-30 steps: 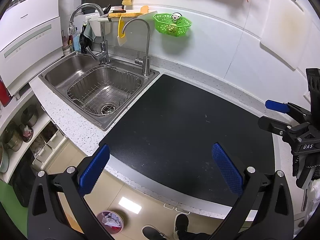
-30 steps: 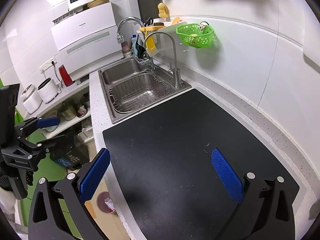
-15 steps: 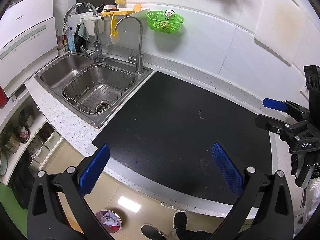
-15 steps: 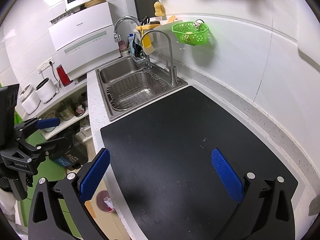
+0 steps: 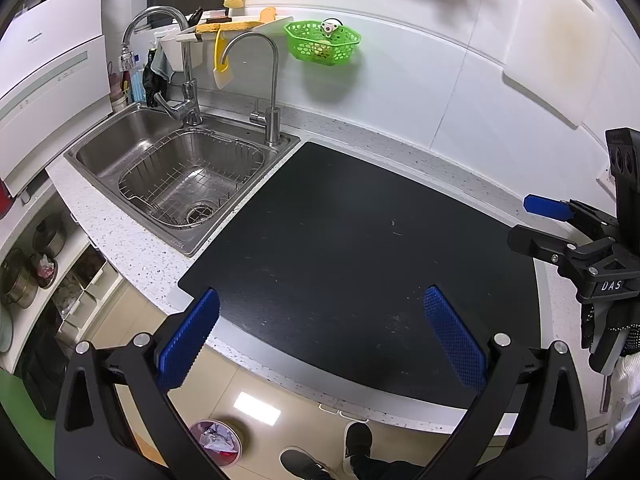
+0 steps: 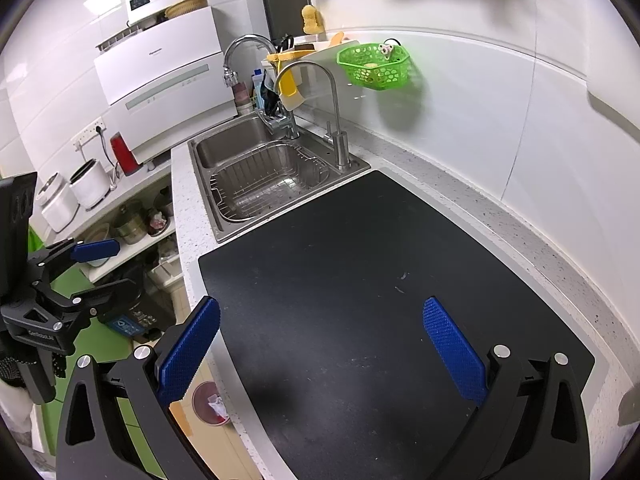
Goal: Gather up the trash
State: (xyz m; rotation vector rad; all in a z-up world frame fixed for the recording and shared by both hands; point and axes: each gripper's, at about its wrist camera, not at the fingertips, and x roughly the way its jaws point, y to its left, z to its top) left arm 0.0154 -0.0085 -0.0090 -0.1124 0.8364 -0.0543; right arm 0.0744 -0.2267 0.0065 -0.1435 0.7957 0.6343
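A black mat [image 5: 352, 248] covers the speckled counter and shows only small crumbs [image 5: 394, 229]; it also shows in the right wrist view [image 6: 360, 280]. A round red trash bin [image 5: 216, 442] with crumpled wrappers stands on the floor below the counter edge, also seen in the right wrist view [image 6: 210, 402]. My left gripper [image 5: 320, 336] is open and empty above the counter's front edge. My right gripper [image 6: 320, 348] is open and empty over the mat. Each gripper shows at the side of the other's view: the right one [image 5: 560, 232], the left one [image 6: 80, 272].
A steel sink [image 5: 180, 176] with a wire basket and two taps sits left of the mat. A green basket [image 5: 322, 42] hangs on the white wall. A white appliance [image 6: 160, 84] stands beyond the sink. Shelves with pots [image 5: 28, 272] are at lower left. A shoe [image 5: 356, 440] shows on the floor.
Both views have shifted slightly, with the sink and mat sliding a little left and up in frame. Both grippers stay open and empty.
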